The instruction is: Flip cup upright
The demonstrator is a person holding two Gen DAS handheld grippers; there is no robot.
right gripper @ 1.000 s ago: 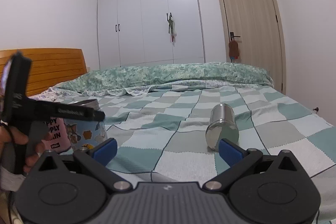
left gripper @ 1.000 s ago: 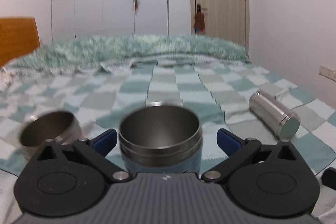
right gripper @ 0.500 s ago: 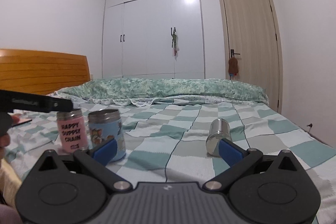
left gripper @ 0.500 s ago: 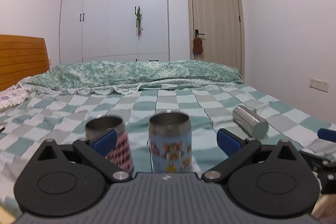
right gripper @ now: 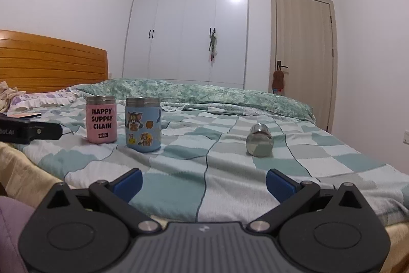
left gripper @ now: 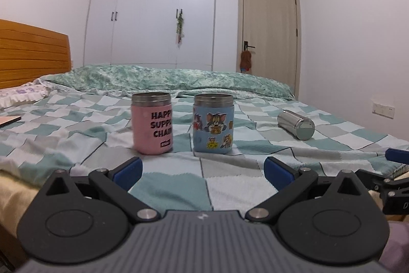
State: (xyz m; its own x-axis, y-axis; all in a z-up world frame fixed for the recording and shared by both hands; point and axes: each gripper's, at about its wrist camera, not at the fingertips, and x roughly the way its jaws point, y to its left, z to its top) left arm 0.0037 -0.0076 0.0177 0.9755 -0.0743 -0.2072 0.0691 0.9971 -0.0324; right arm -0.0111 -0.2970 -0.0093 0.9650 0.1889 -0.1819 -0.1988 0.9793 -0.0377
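Nearest in each wrist view is the tool itself. The left tool (left gripper: 202, 170) hangs over the near edge of the bed (left gripper: 230, 193) with its blue-padded fingers (left gripper: 127, 170) spread wide apart and nothing between them. The right tool (right gripper: 203, 182) is likewise spread apart and empty, low over the checked green-and-white blanket (right gripper: 179, 165).

Further out on the blanket, left of centre, two cups stand upright side by side, close together but apart. The pink cup (left gripper: 152, 123) is on the left, lettered "HAPPY SUPPLY CHAIN", its steel rim facing up. The blue cup (left gripper: 213, 123) is just to its right, covered in cartoon stickers, also mouth up.

Well apart from them to the right, the plain steel cup (left gripper: 296, 124) lies on its side on the blanket, one round end turned toward the cameras; from the right wrist view that end (right gripper: 259, 142) faces almost straight at the lens.

Beyond the cups a rumpled green quilt (left gripper: 166, 78) runs across the far side of the bed. A wooden headboard (right gripper: 51, 60) stands on the left. Against the far wall are a white wardrobe (right gripper: 191, 24) and, to its right, a beige door (right gripper: 304, 53).
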